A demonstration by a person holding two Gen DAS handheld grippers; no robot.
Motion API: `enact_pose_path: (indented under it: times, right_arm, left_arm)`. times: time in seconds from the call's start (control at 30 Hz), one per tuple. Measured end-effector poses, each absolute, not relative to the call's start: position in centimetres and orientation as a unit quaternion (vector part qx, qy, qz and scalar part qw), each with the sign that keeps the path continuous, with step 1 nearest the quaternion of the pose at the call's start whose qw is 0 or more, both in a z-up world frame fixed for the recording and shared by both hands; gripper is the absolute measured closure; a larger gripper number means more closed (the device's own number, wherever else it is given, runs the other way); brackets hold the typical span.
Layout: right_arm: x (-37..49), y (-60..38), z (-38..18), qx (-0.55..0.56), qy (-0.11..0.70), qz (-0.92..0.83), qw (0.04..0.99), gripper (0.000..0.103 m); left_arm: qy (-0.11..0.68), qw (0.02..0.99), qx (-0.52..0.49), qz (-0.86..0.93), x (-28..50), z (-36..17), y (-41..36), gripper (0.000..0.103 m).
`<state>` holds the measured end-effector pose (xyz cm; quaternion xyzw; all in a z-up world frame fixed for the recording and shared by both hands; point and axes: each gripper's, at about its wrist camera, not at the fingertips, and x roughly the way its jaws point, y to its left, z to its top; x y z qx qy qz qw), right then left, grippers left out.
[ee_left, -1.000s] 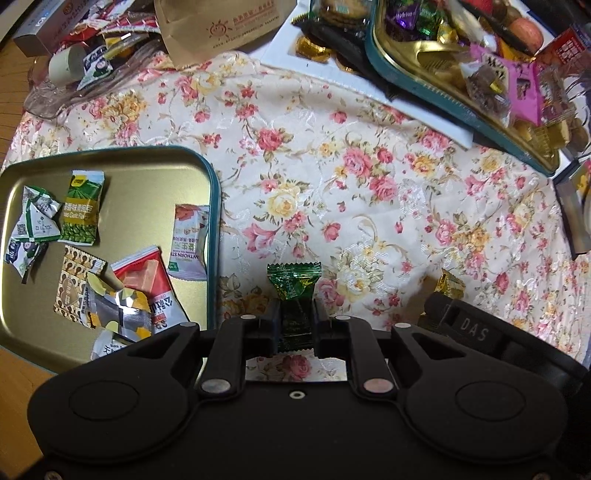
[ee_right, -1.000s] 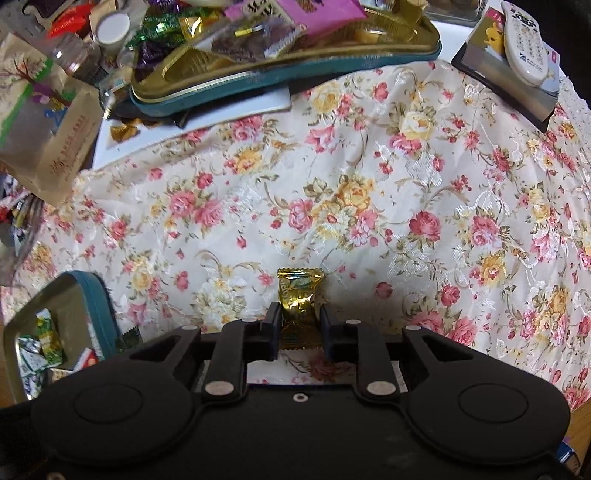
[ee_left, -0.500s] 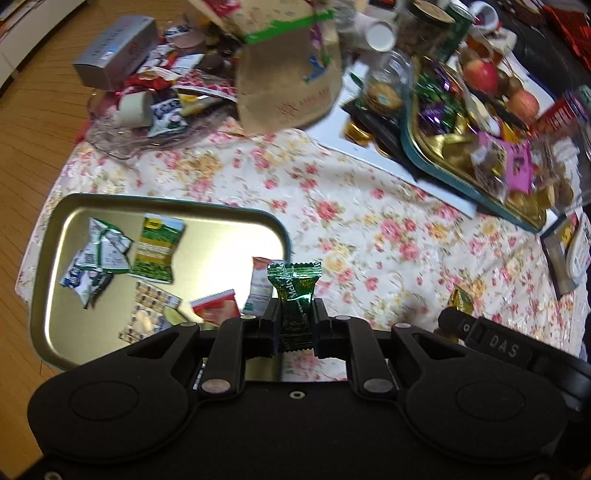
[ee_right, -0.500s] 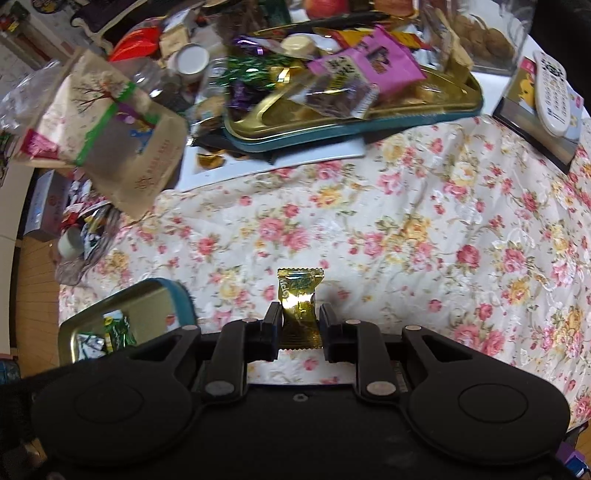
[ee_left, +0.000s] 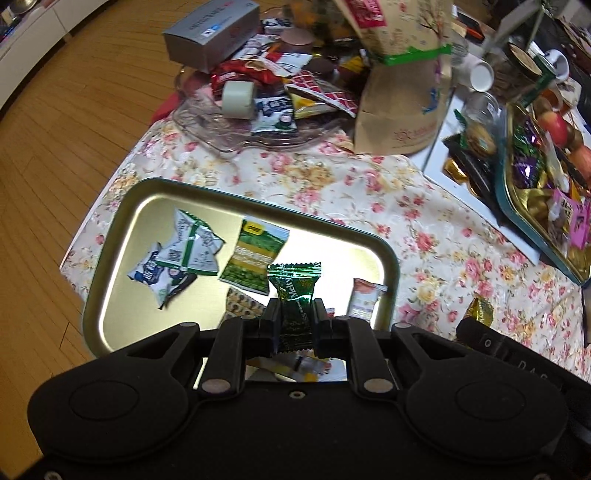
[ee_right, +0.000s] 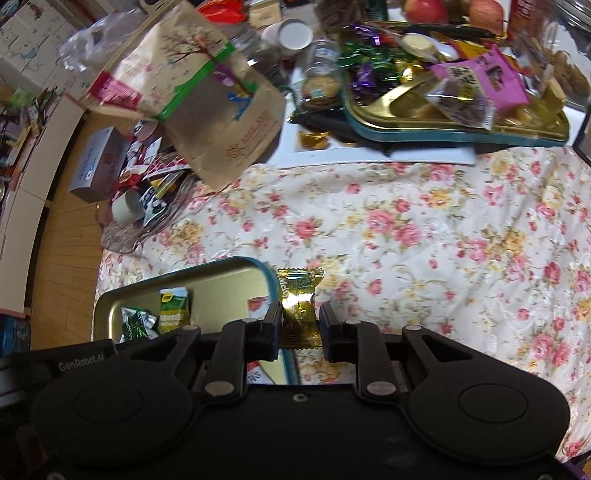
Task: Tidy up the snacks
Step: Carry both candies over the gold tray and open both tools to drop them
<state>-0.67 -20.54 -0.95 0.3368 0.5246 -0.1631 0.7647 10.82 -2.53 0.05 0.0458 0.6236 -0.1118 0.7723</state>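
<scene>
My left gripper (ee_left: 295, 314) is shut on a green wrapped candy (ee_left: 295, 291) and holds it above the gold tray with a teal rim (ee_left: 110, 258), which holds several snack packets such as a green one (ee_left: 255, 254). My right gripper (ee_right: 298, 319) is shut on a gold wrapped candy (ee_right: 299, 295) and hangs over the right edge of the same tray (ee_right: 229, 280). The gold candy also shows at the right of the left wrist view (ee_left: 479, 312).
The table has a floral cloth (ee_right: 424, 240). At the back stand a brown paper bag (ee_right: 221, 110), a clear dish of snacks (ee_left: 258, 110), a grey box (ee_left: 210, 33) and a second gold tray heaped with sweets (ee_right: 461, 96). Wooden floor (ee_left: 55, 129) lies left.
Both grippers have risen and moved left towards the gold tray, each still holding its candy. The left one now hangs over the tray's inside.
</scene>
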Motion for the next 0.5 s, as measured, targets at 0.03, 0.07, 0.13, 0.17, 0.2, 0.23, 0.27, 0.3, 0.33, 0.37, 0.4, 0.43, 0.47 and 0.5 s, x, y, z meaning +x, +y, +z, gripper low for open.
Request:
enact_pose_path:
  times: [0.03,0.07,0.13,0.17,0.2,0.23,0.27,0.3,0.33,0.37,0.4,0.43,0.47,0.5]
  right_arm:
    - [-0.4,-20.1,-1.0,0.335,0.526,-0.16,0.766,0.08]
    - [-0.1,-19.7,-1.0,0.332,0.527,-0.157,0.767,0.08]
    - [0.4,-19.1,-1.1,0.329,0.528,-0.152,0.768,0.08]
    - [0.6,-18.9,-1.2,0.327,0.53,-0.149,0.768,0.08]
    - [0.8,-18.7,-1.3,0.325,0.53,-0.147,0.769,0.08]
    - [0.9,-18.5,-1.3,0.324,0.531,-0.146,0.769,0.08]
    - [1.0,-18.4,-1.3,0.323,0.532,-0.144,0.769,0.08]
    - [1.2,-18.2,-1.4,0.323,0.532,-0.143,0.769,0.08]
    - [1.4,-18.0,-1.5,0.323,0.533,-0.141,0.769,0.08]
    - [1.6,-17.9,-1.5,0.323,0.533,-0.139,0.769,0.08]
    - [1.7,-17.7,-1.4,0.323,0.533,-0.138,0.77,0.08]
    - [1.9,-17.6,-1.4,0.322,0.533,-0.136,0.771,0.08]
    - [2.0,-17.4,-1.4,0.321,0.533,-0.134,0.771,0.08]
    - [2.2,-17.3,-1.3,0.32,0.532,-0.132,0.773,0.08]
  left_arm:
    - [0.623,0.773,0.044,-0.11,11.0,0.1,-2.2,0.081]
    - [0.623,0.774,0.043,-0.108,11.2,0.1,-1.8,0.081]
    - [0.621,0.776,0.043,-0.103,11.4,0.2,-1.1,0.081]
    - [0.62,0.777,0.044,-0.1,11.5,0.3,-0.8,0.081]
    - [0.619,0.778,0.045,-0.099,11.6,0.3,-0.5,0.081]
    - [0.619,0.778,0.045,-0.098,11.6,0.3,-0.3,0.081]
    - [0.62,0.777,0.045,-0.098,11.7,0.3,-0.1,0.08]
    - [0.621,0.776,0.045,-0.099,11.8,0.2,0.2,0.08]
    - [0.623,0.775,0.044,-0.1,11.9,0.2,0.4,0.079]
    - [0.624,0.774,0.044,-0.102,11.9,0.2,0.6,0.079]
    - [0.623,0.774,0.046,-0.102,11.9,0.2,0.7,0.077]
    - [0.62,0.776,0.051,-0.1,11.9,0.2,0.7,0.074]
    - [0.617,0.779,0.056,-0.098,11.9,0.3,0.8,0.074]
    - [0.614,0.781,0.062,-0.095,11.9,0.4,0.8,0.073]
